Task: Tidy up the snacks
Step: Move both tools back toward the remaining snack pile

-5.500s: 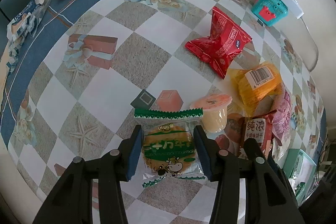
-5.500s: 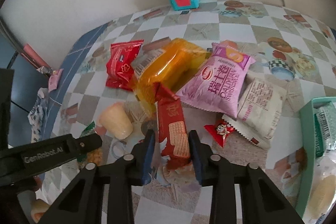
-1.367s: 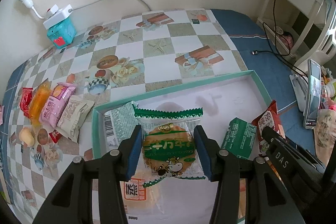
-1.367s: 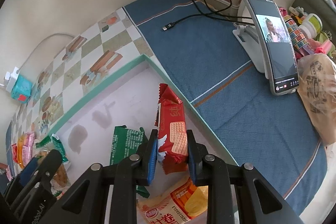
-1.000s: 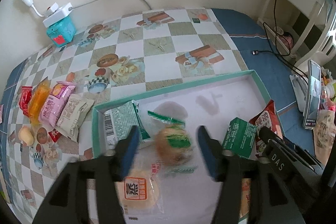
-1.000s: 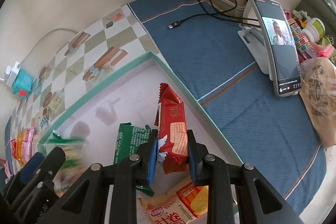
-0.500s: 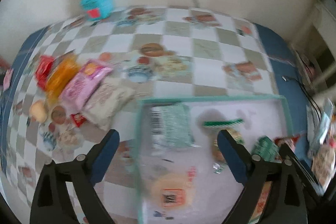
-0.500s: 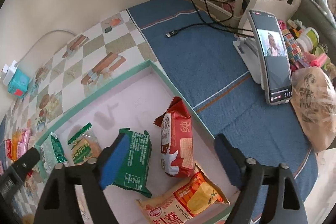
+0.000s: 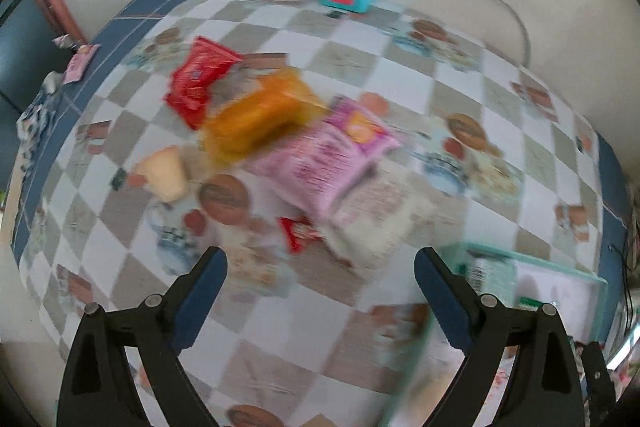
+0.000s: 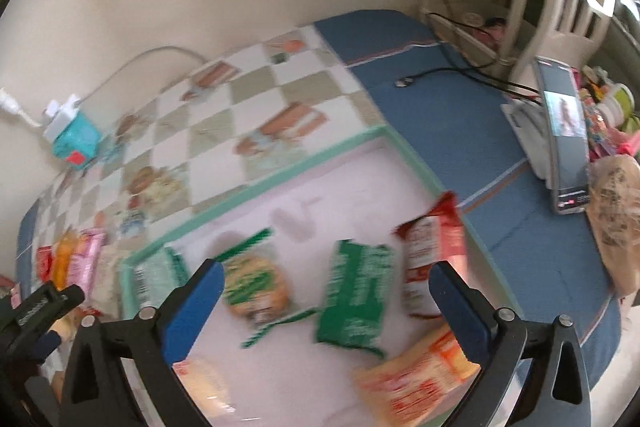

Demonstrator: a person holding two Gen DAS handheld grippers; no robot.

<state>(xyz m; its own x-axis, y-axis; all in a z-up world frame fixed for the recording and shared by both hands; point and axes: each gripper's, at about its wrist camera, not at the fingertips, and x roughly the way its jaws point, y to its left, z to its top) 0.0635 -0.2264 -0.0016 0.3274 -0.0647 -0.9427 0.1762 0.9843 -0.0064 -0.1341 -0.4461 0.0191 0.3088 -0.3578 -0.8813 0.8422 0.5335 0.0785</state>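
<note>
Two snacks are now lying dropped in the tray (image 10: 280,183), both grippers (image 9: 320,291) (image 10: 326,295) being spread wide and empty, the right's jaws having just been opening, so the pile (image 9: 280,131) is being targeted next.

No text can be read with certainty: both views are smeared by motion. Print is seen on the pink packet (image 9: 326,163), the green packet (image 10: 354,301) and the red biscuit packet (image 10: 430,259), but none of it can be made out.

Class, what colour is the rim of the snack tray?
Mint green rim, clearest in the right wrist view.
</note>
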